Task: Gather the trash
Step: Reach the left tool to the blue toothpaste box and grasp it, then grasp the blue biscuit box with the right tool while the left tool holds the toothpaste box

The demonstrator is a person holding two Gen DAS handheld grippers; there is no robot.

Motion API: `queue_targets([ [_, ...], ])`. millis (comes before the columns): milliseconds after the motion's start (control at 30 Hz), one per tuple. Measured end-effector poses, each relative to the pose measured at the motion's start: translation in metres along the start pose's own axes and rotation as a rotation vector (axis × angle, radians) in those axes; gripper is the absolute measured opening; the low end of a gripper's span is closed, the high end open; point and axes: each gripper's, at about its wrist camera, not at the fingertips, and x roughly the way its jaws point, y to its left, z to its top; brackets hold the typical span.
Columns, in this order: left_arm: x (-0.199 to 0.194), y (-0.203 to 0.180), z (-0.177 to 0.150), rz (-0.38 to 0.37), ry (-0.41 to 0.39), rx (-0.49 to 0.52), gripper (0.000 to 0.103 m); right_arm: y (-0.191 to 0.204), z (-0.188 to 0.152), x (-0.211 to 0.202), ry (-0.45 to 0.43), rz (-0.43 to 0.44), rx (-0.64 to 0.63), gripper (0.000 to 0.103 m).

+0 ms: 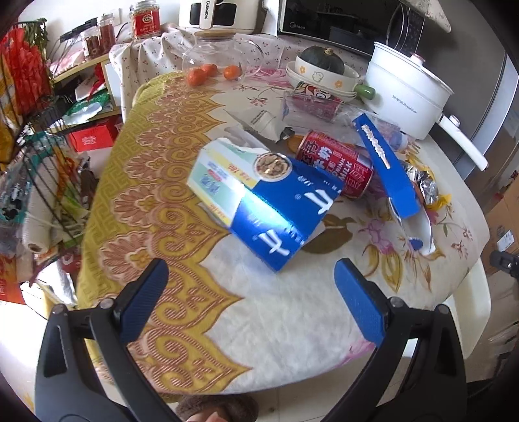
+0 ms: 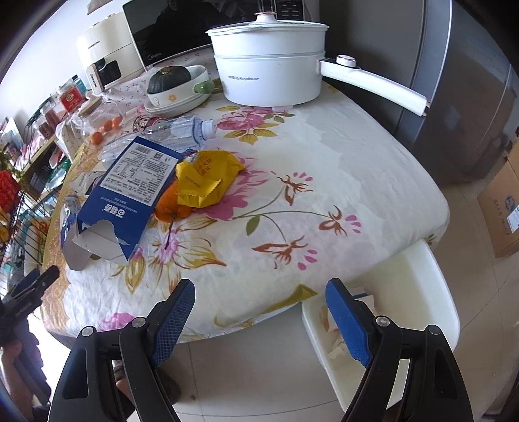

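Trash lies on the table: a torn blue and white carton (image 1: 259,191), a red milk drink can (image 1: 337,165) on its side behind it, a second blue carton (image 1: 387,162) (image 2: 129,191), a yellow wrapper (image 2: 204,178) over orange peel (image 2: 170,207), and a crushed clear bottle (image 2: 181,130). My left gripper (image 1: 251,282) is open and empty, just in front of the torn carton. My right gripper (image 2: 259,302) is open and empty over the table's near edge. A white bin (image 2: 418,292) stands below the table at the right.
A white electric pot (image 2: 269,68) with a long handle, bowls holding a green squash (image 2: 168,81), tangerines (image 1: 207,73), a glass jar (image 1: 220,55) and a microwave (image 1: 337,19) stand at the back. Wire racks (image 1: 42,155) stand left. Cardboard boxes (image 2: 502,201) sit on the floor right.
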Motion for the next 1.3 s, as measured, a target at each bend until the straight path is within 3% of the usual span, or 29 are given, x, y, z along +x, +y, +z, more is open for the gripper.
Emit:
queue_targets([
  [167, 0.006, 0.018, 0.016, -0.101, 0.016, -0.205, 0.102, 0.007, 0.007, 0.005, 0.004, 0.03, 0.008, 0.084],
  [367, 0.019, 0.02, 0.042, -0.069, 0.049, -0.367, 0.102, 0.016, 0.016, 0.01, 0.001, 0.065, 0.012, 0.084],
  [533, 0.038, 0.004, 0.06, 0.042, 0.064, -0.37, 0.102, 0.02, 0.022, 0.016, 0.003, 0.083, 0.025, 0.084],
  [667, 0.064, 0.001, 0.056, 0.149, 0.13, -0.335, 0.102, 0.019, 0.025, 0.018, 0.01, 0.093, 0.035, 0.084],
  [767, 0.077, 0.006, 0.043, 0.13, 0.187, -0.332, 0.102, 0.021, 0.028, 0.016, 0.003, 0.104, 0.031, 0.084],
  [833, 0.073, 0.009, 0.041, 0.13, 0.171, -0.3, 0.1, 0.026, 0.03, 0.015, -0.006, 0.12, 0.028, 0.084],
  [933, 0.065, 0.017, 0.034, 0.094, 0.169, -0.252, 0.089, 0.037, 0.034, 0.015, -0.01, 0.16, 0.019, 0.084],
  [1000, 0.06, 0.021, 0.032, 0.09, 0.172, -0.206, 0.072, 0.049, 0.036, 0.018, -0.005, 0.205, 0.011, 0.084],
  [1100, 0.051, 0.033, 0.028, 0.006, 0.168, -0.203, 0.059, 0.068, 0.039, 0.025, 0.011, 0.279, 0.006, 0.084],
  [1167, 0.046, 0.042, 0.025, -0.056, 0.171, -0.232, 0.052, 0.08, 0.04, 0.032, 0.033, 0.33, 0.011, 0.084],
  [1300, 0.04, 0.041, 0.024, -0.078, 0.167, -0.193, 0.046, 0.095, 0.045, 0.046, 0.076, 0.408, 0.068, 0.086],
])
